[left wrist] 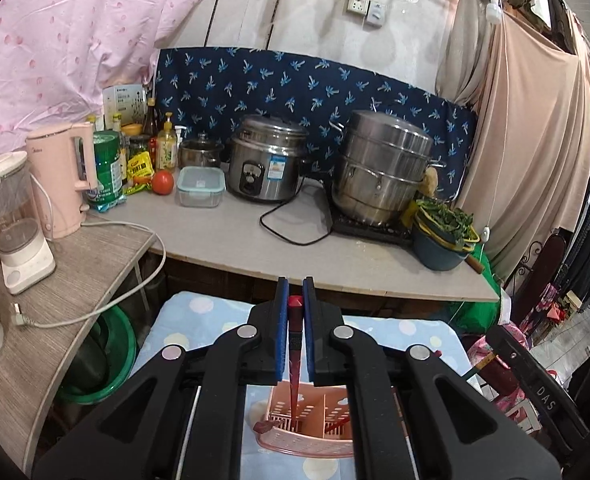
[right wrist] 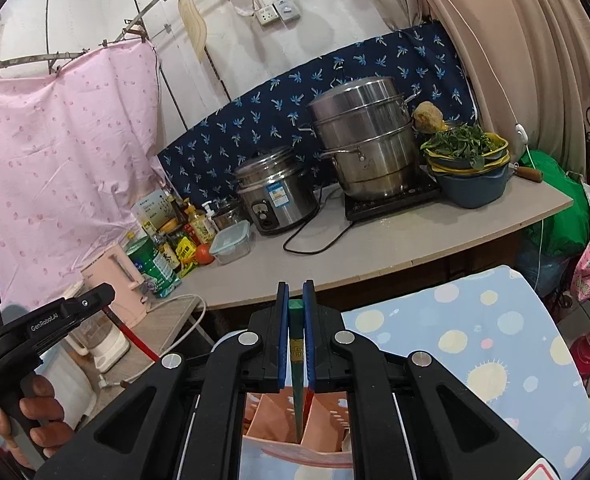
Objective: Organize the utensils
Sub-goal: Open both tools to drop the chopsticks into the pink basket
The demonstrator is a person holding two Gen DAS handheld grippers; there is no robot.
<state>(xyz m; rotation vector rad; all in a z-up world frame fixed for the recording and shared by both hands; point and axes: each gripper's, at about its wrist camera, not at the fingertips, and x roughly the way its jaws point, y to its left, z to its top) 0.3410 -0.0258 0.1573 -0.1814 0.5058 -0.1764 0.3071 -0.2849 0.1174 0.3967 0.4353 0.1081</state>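
My left gripper is shut on a red chopstick. The chopstick points down, and its tip sits inside the left compartment of a pink slotted utensil holder. Another red chopstick leans in the holder's right compartment. My right gripper is shut on a green chopstick whose tip hangs over the pink holder, near a divider. In the right wrist view, a hand holds the left gripper's body at the far left. The holder stands on a blue dotted cloth.
Behind the cloth runs a grey counter with a rice cooker, a steel steamer pot, a lidded plastic box, a tomato, bottles and a bowl of greens. A pink kettle and a blender stand on a side shelf.
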